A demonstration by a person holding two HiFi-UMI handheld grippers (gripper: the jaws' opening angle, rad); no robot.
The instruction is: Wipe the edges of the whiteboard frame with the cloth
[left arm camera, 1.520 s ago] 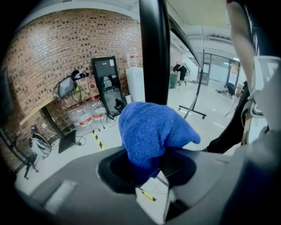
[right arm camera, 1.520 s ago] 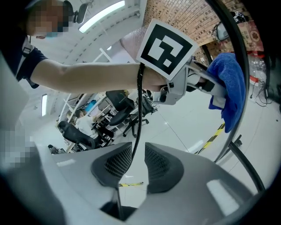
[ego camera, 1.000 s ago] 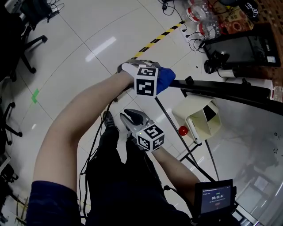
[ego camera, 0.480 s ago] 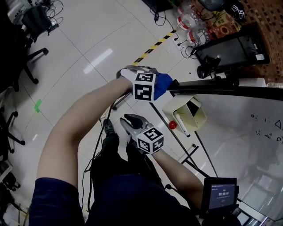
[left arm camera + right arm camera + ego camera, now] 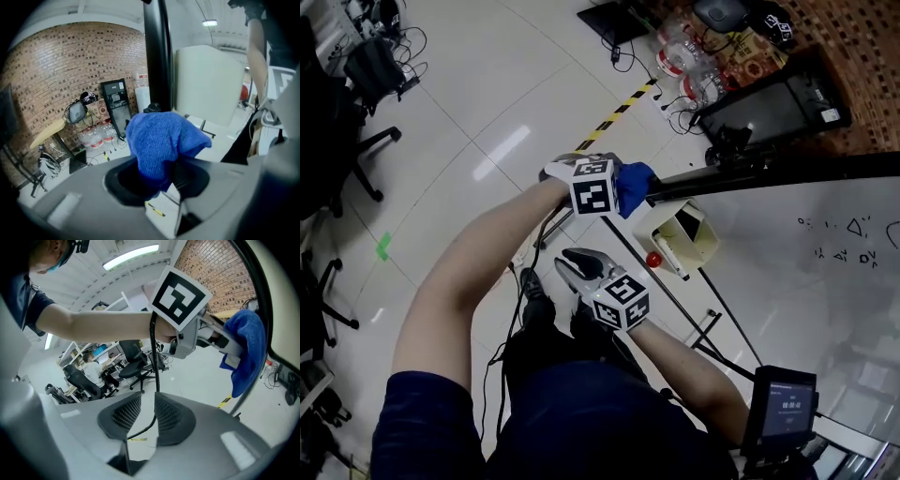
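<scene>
Cloth (image 5: 635, 185) is looking bright blue and fuzzy, bunched into a lump. Left gripper (image 5: 621, 183) is pinching it between its fingers, with folds spilling over the tips. Cloth is sitting against the left end of the black whiteboard frame (image 5: 750, 172), and the board (image 5: 806, 291) is stretching off to the right. Right gripper (image 5: 572, 262) is hanging nearer, apart from cloth and frame, with its fingers standing narrowly apart and pressing on nothing.

Head view is giving the layout: office chairs (image 5: 356, 66) at far left, striped floor tape (image 5: 614, 112), a cream box (image 5: 680, 234) with a red knob (image 5: 653, 259) below the frame, and a small screen (image 5: 783, 403) at near right. Left gripper view is showing the cloth (image 5: 159, 140) wedged in the jaws, with the frame (image 5: 157, 51) rising as a dark post just behind. Right gripper view is showing the cloth (image 5: 246, 348) side-on, draping against the frame (image 5: 262, 296). A black cable (image 5: 153, 362) is running down through that gripper's own finger gap; whether it is touching the fingers is unclear.

Cloth is hiding the left fingertips. Board is getting cut off at the right, and the scribbles (image 5: 839, 239) on it are too small to read.
</scene>
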